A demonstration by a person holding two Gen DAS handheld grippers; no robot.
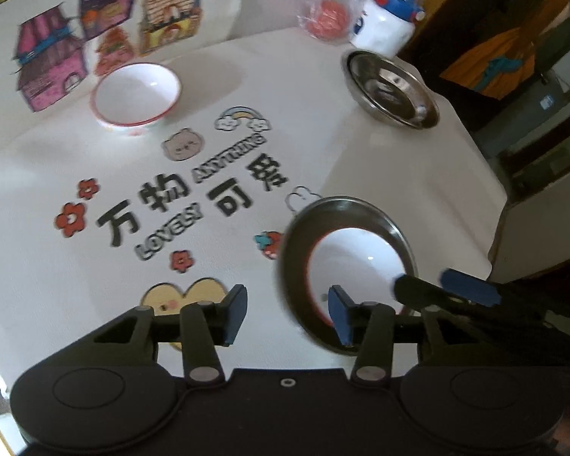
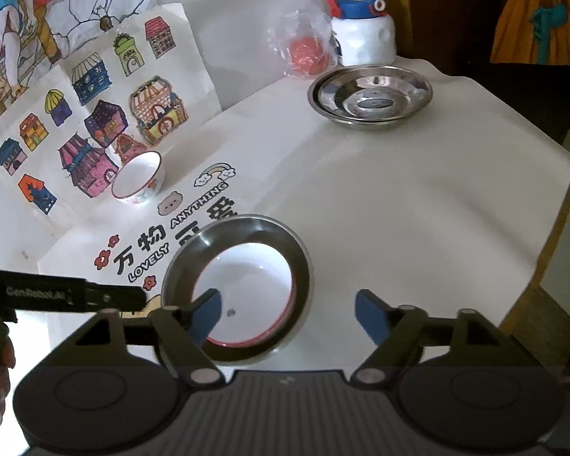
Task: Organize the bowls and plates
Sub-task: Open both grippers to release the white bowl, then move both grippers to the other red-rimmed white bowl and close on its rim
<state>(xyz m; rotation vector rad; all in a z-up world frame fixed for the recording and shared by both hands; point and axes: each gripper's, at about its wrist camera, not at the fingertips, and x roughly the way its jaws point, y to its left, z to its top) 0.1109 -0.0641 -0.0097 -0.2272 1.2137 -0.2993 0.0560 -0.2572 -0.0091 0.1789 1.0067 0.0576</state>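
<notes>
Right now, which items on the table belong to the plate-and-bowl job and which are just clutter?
Job items:
- near steel plate with white bowl in it
- loose white bowl
- far steel plate

Clutter:
- water bottle
- plastic bag with red item
- house drawings

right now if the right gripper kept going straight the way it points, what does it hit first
Most likely the white bowl sitting in the steel plate. The right gripper is open, nothing between its pads, with the bowl under its left finger. Depth is unclear; its right finger may meet bare table.
</notes>
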